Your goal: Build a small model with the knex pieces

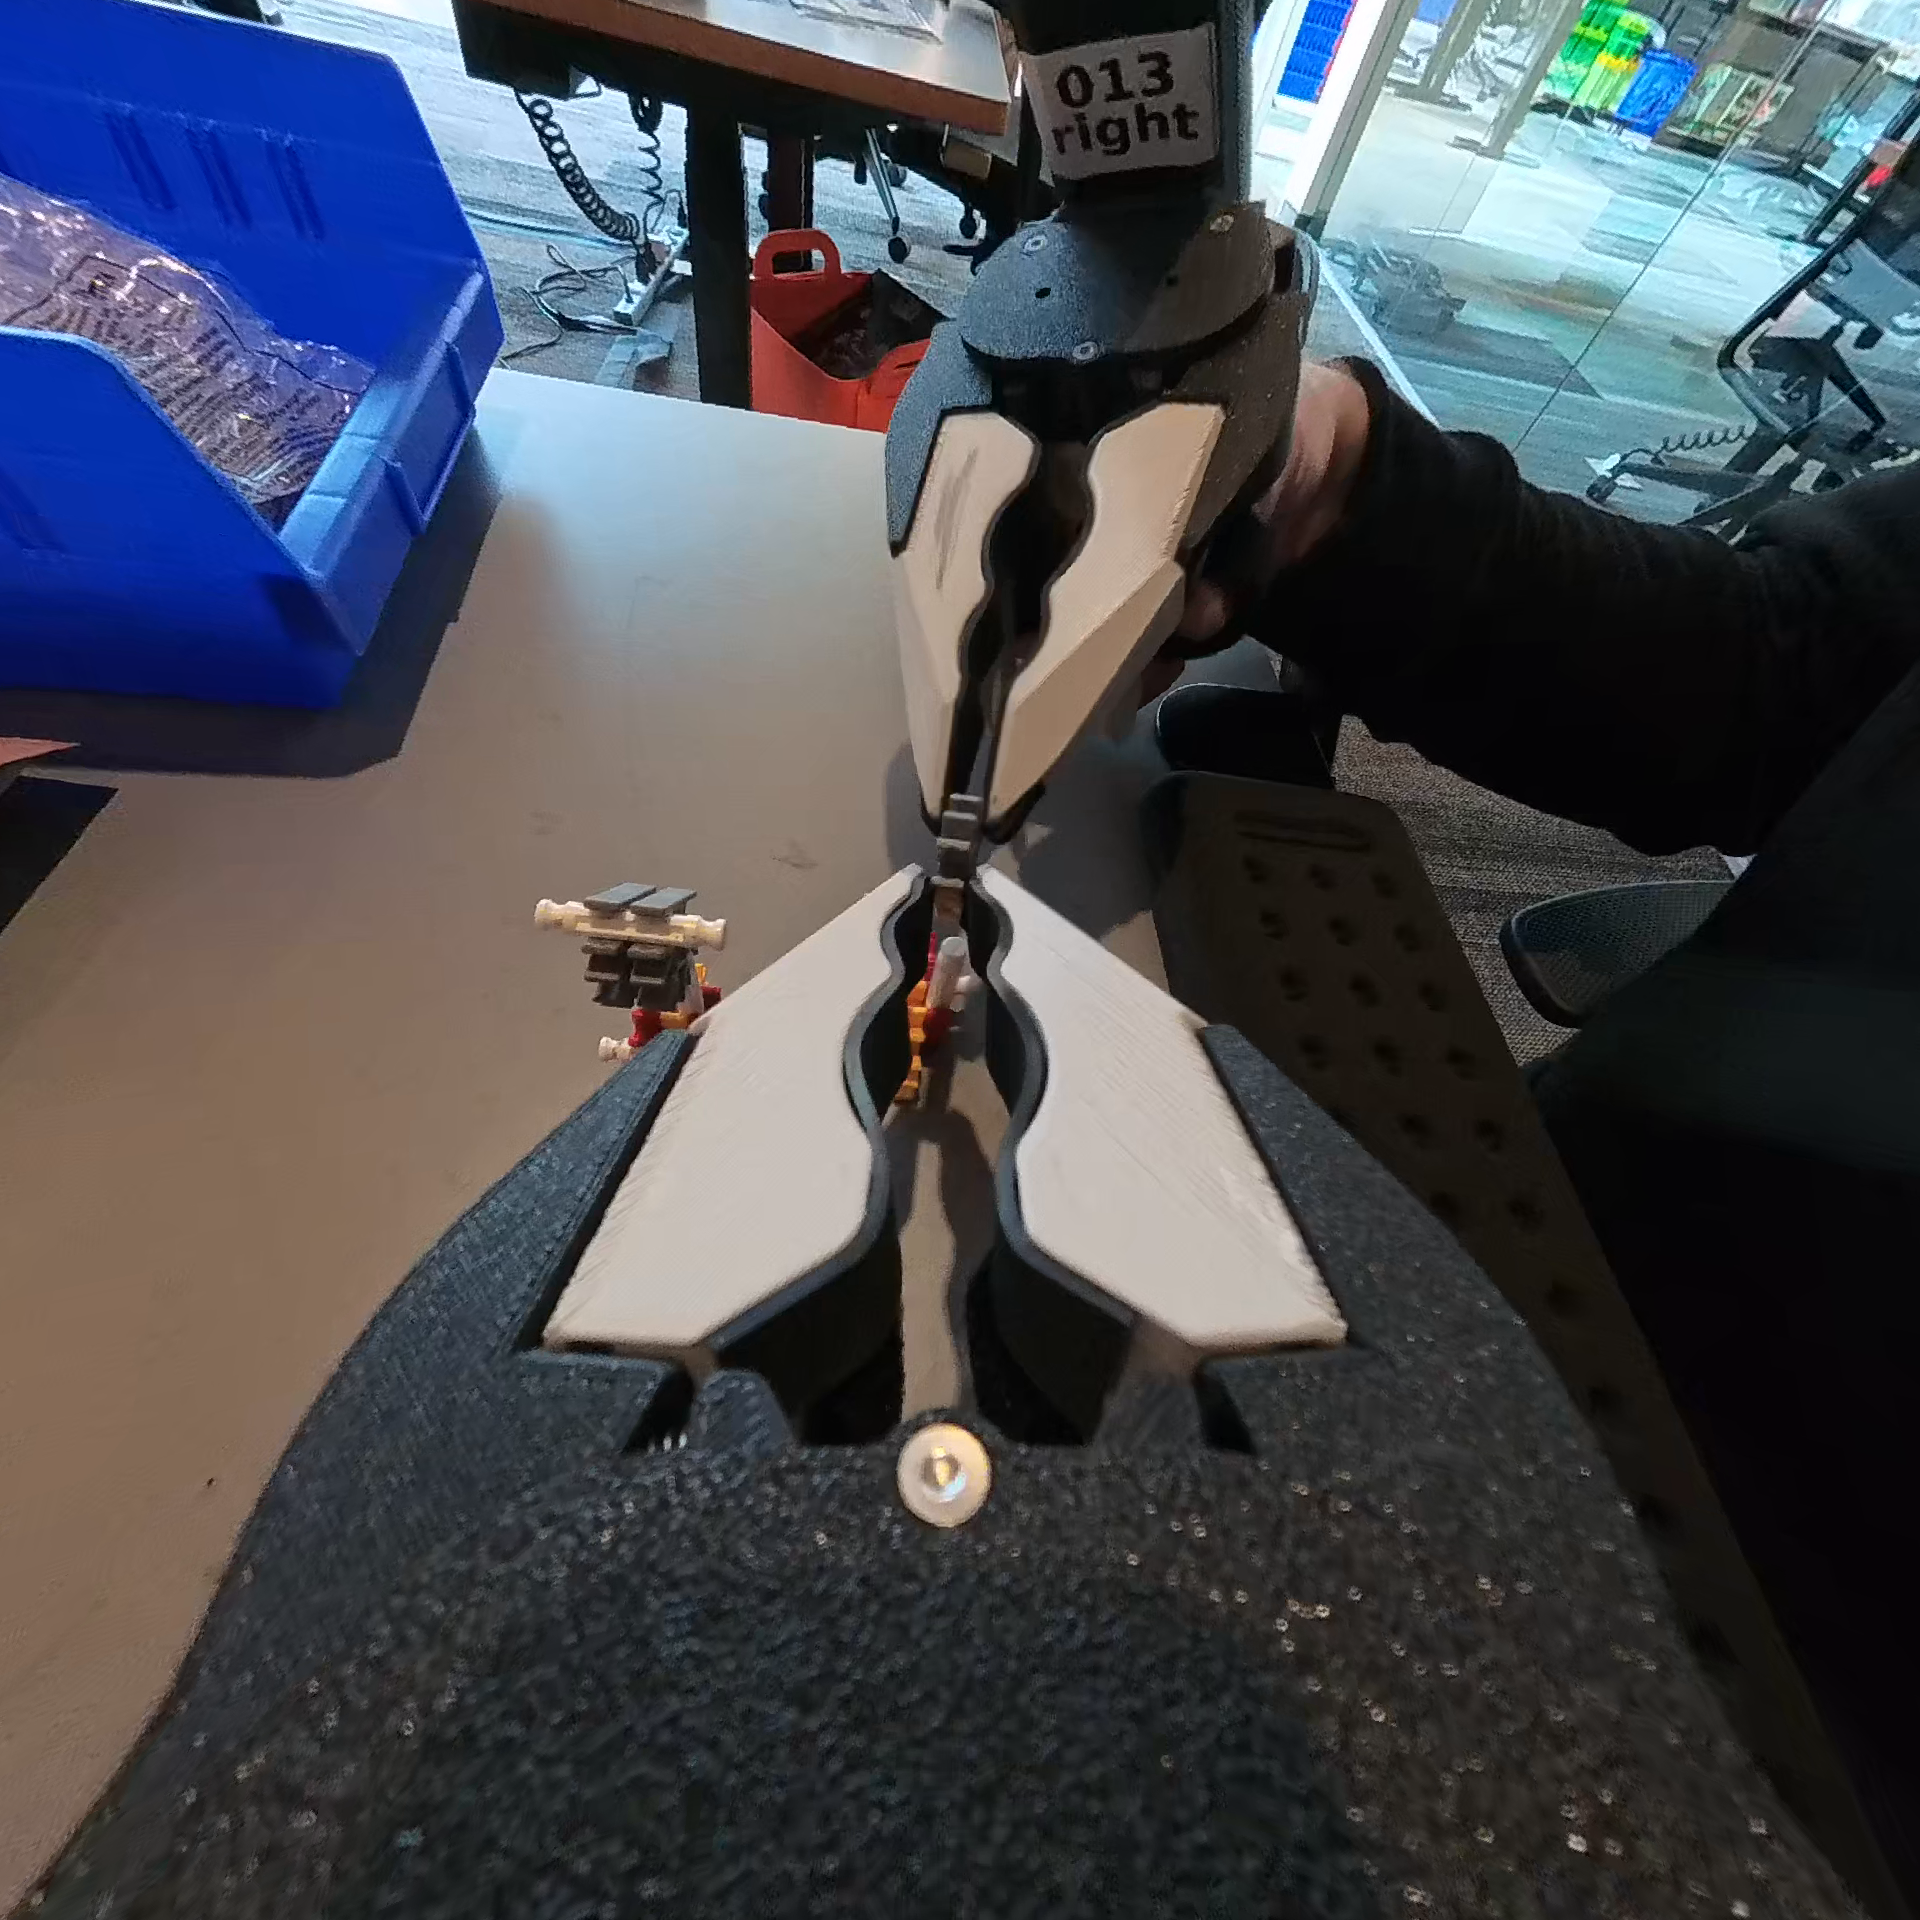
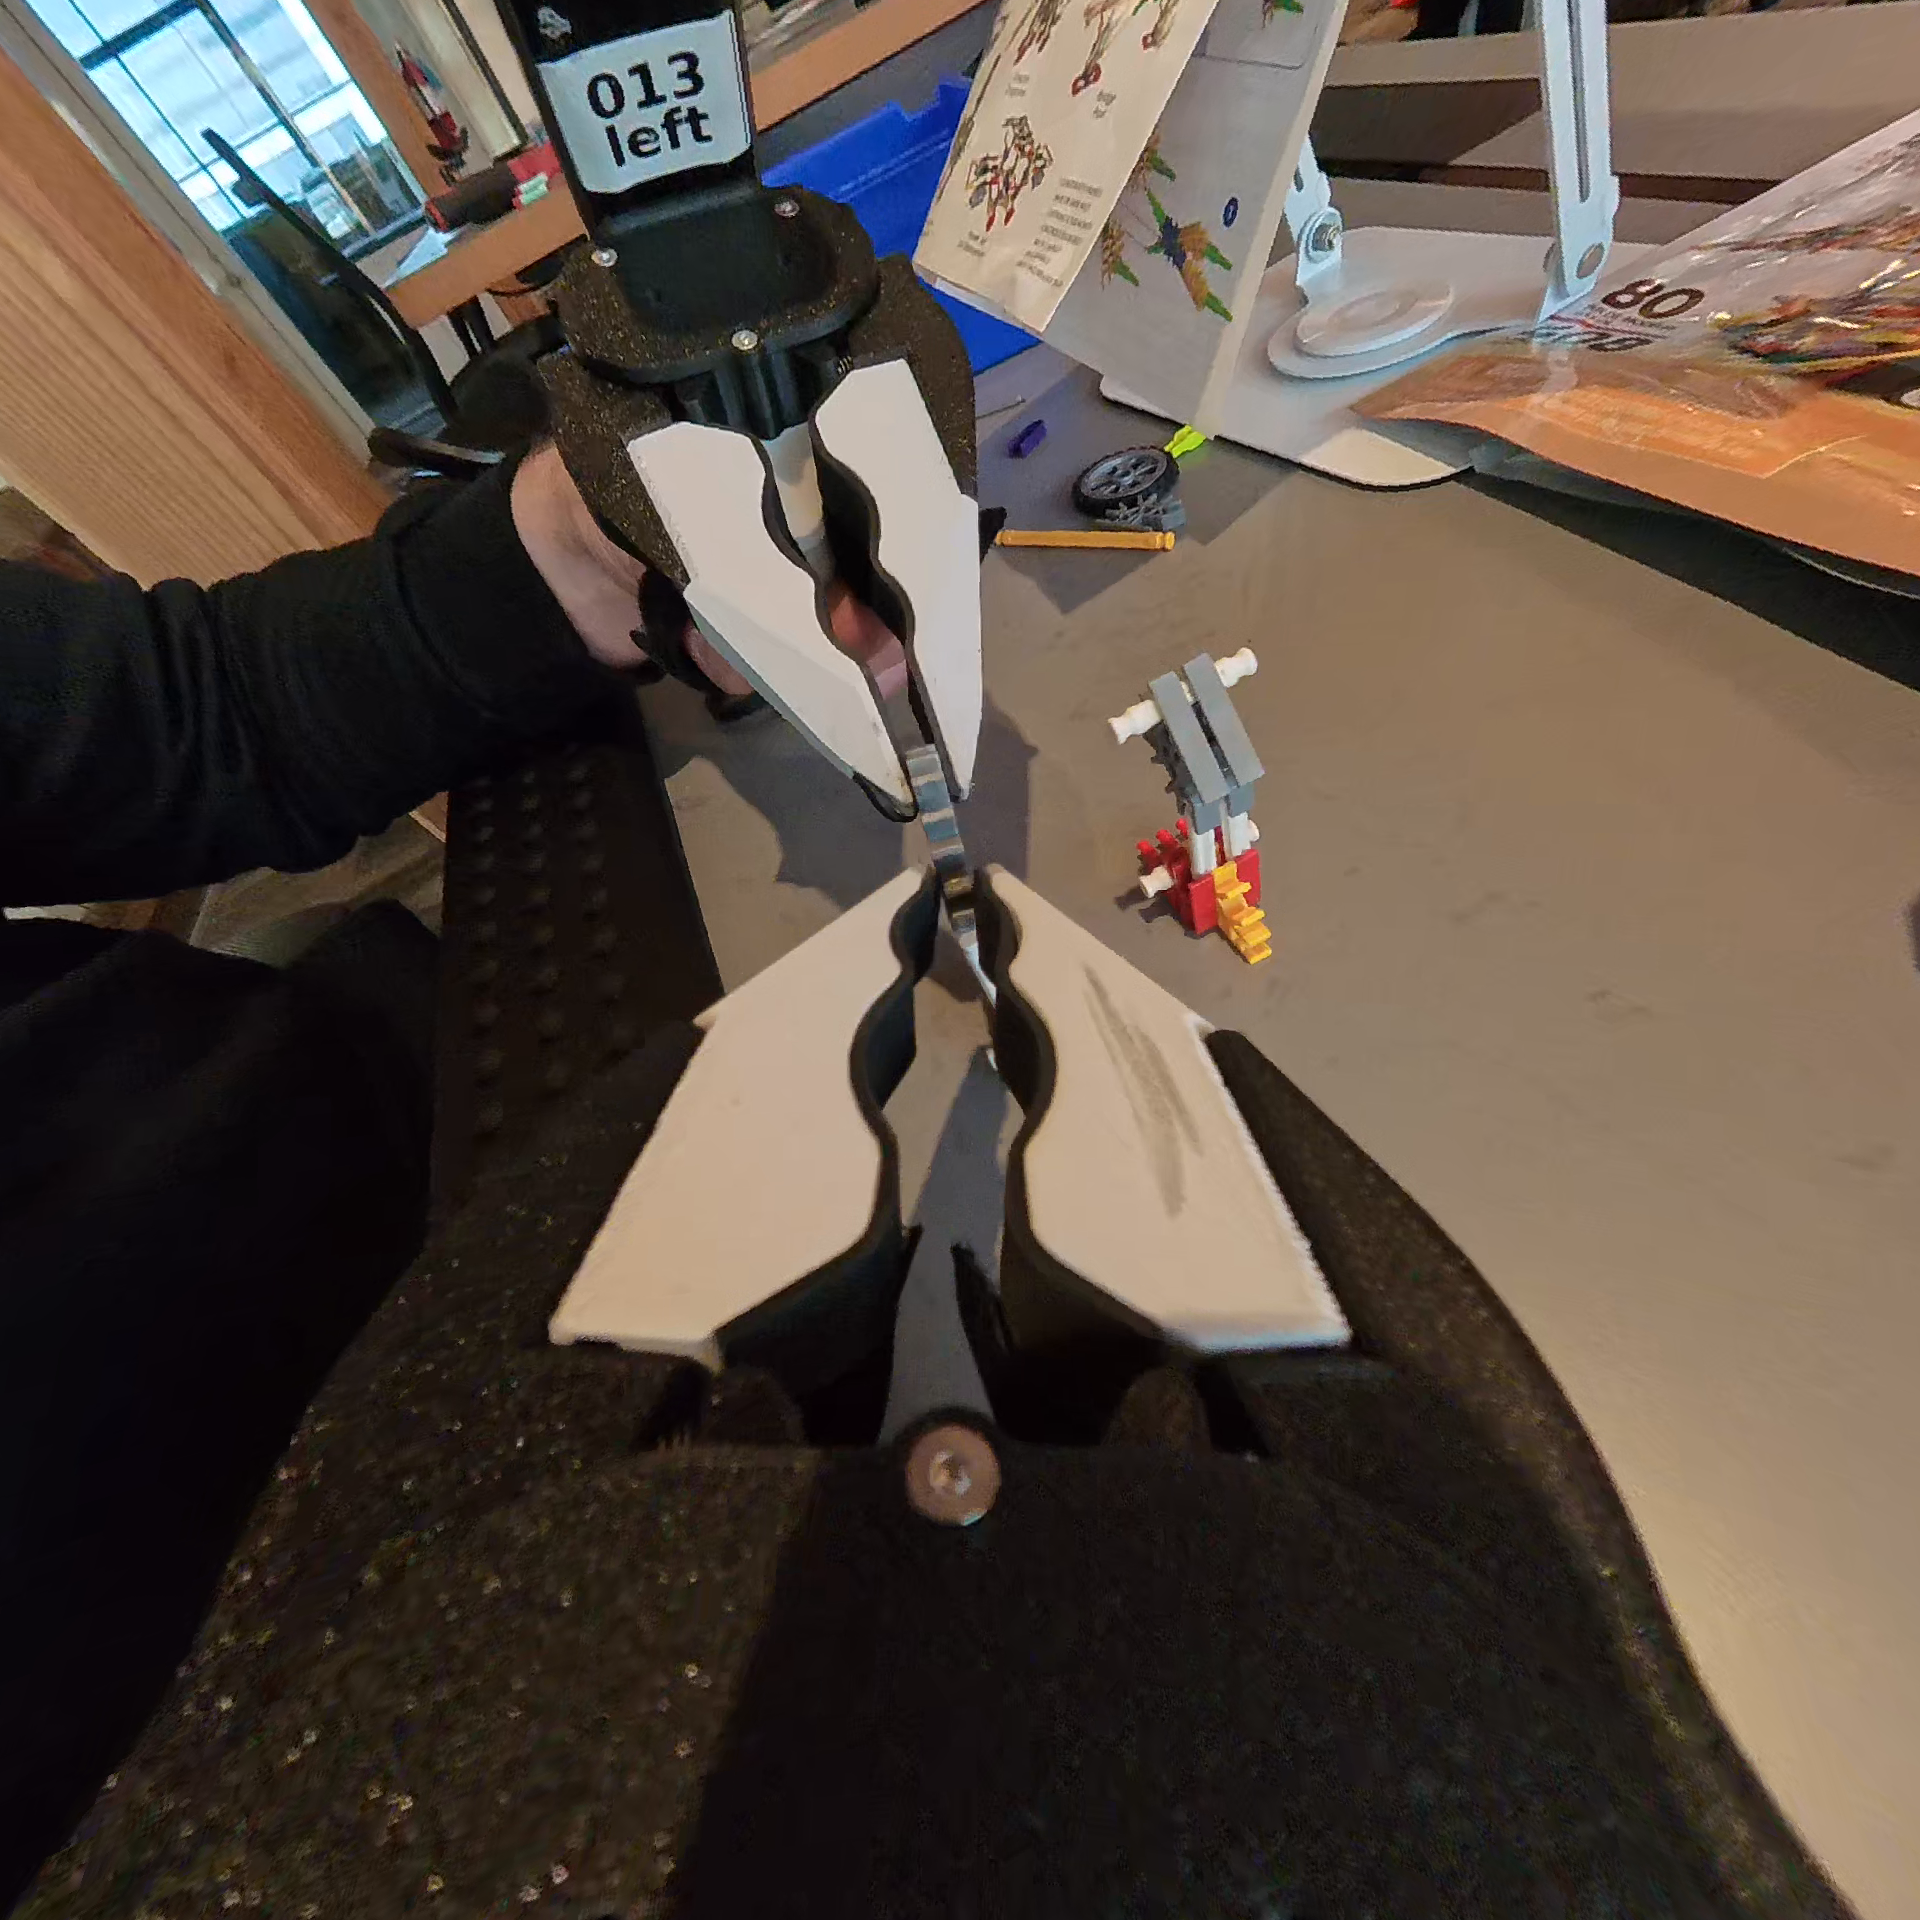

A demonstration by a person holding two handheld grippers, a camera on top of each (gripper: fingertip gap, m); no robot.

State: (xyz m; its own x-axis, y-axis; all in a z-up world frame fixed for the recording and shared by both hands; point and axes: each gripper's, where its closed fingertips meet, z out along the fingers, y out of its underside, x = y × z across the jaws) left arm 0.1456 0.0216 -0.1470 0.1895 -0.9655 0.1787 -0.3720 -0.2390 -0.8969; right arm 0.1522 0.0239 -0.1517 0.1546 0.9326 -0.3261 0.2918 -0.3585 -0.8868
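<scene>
My left gripper [image 1: 951, 883] and my right gripper [image 2: 956, 883] meet tip to tip above the grey table [image 1: 416, 1039] near its edge. Both are shut on the same small grey connector piece [image 1: 957, 840], one at each end. It also shows in the right wrist view [image 2: 940, 821]. The right gripper [image 1: 966, 816] comes down from above in the left wrist view; the left gripper [image 2: 930, 784] does so in the right wrist view. A small model [image 2: 1205, 800] of grey, white, red and yellow pieces stands on the table just beside the grippers; my left finger partly hides it [image 1: 649, 956].
A blue bin [image 1: 208, 416] with plastic bags sits at the table's far left. A booklet on a white stand [image 2: 1091, 156], a small wheel [image 2: 1127, 480], a yellow rod [image 2: 1086, 538] and a printed plastic bag [image 2: 1714, 364] lie at the back. A black perforated panel [image 1: 1351, 987] borders the table edge. Only a small space, under 4 cm, lies between the two pairs of fingers.
</scene>
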